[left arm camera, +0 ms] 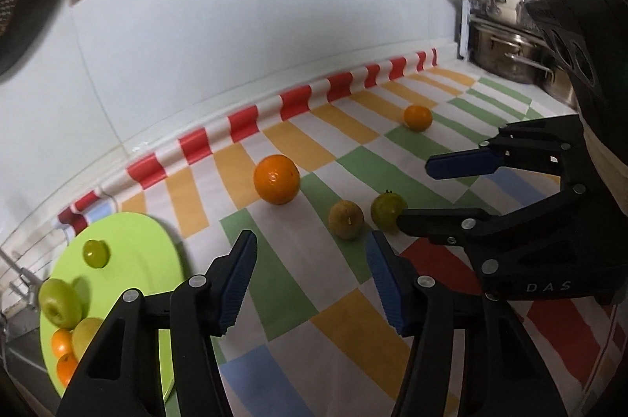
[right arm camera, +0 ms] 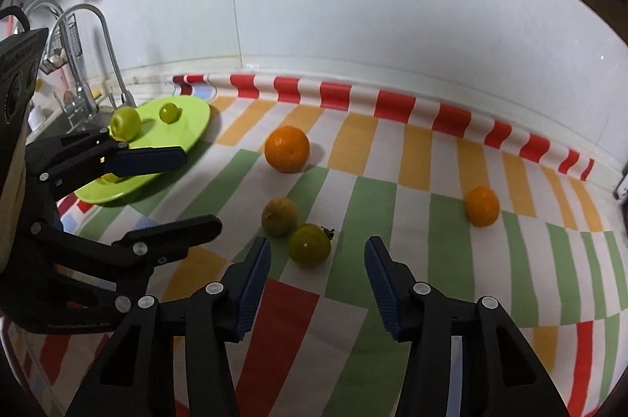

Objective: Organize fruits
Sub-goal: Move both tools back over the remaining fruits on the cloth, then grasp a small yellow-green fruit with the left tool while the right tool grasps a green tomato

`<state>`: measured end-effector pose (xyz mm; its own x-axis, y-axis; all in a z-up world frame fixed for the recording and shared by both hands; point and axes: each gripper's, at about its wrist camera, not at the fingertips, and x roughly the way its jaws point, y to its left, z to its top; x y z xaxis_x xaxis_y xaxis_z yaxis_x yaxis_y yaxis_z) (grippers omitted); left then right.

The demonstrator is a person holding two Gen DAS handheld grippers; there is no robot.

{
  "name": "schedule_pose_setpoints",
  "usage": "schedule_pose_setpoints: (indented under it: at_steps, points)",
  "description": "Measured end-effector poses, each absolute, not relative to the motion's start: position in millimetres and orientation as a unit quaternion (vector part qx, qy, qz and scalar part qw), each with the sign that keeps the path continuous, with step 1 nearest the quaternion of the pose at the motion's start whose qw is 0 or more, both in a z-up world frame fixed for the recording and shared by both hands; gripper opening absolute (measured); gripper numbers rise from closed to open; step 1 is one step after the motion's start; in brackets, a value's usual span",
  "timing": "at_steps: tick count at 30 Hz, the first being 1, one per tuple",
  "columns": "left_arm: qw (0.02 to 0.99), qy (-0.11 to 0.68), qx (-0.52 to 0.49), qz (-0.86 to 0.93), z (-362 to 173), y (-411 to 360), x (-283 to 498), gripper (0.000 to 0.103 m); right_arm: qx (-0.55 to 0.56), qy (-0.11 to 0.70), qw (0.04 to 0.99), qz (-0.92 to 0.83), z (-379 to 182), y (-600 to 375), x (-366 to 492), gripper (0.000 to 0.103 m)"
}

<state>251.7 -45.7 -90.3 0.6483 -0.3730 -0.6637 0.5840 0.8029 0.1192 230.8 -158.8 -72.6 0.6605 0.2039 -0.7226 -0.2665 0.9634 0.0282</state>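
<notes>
A lime green plate [left arm camera: 129,240] [right arm camera: 192,119] holds several fruits: a green apple [left arm camera: 61,303] [right arm camera: 125,122], a small green fruit [left arm camera: 95,253] [right arm camera: 169,112], a yellow-green fruit [left arm camera: 84,334] and two small oranges [left arm camera: 62,342]. On the cloth lie a big orange [left arm camera: 276,179] [right arm camera: 287,149], a brownish fruit [left arm camera: 345,219] [right arm camera: 279,215], a green fruit [left arm camera: 387,211] [right arm camera: 310,245] and a small orange [left arm camera: 418,117] [right arm camera: 482,206]. My left gripper [left arm camera: 310,283] [right arm camera: 196,189] is open and empty. My right gripper [right arm camera: 318,283] [left arm camera: 416,193] is open and empty, just short of the green fruit.
A striped cloth [left arm camera: 353,319] covers the counter up to the white back wall [left arm camera: 235,44]. Steel pots [left arm camera: 510,56] stand at the right end. A sink tap [right arm camera: 98,56] stands behind the plate on the left.
</notes>
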Motion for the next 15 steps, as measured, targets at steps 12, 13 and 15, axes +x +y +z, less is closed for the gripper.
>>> schedule_pose_setpoints:
  at_steps: [12, 13, 15]
  points:
    - [0.872, 0.351, 0.165, -0.297, -105, -57, 274, 0.049, -0.032, 0.422, 0.894, 0.145, -90, -160, 256, 0.041]
    - [0.872, 0.352, 0.167, -0.297, -106, -58, 275, 0.048, -0.029, 0.425, 0.893, 0.148, -91, -160, 257, 0.04]
    - [0.871, 0.353, 0.169, -0.298, -108, -61, 277, 0.048, -0.025, 0.428, 0.891, 0.151, -93, -162, 259, 0.037]
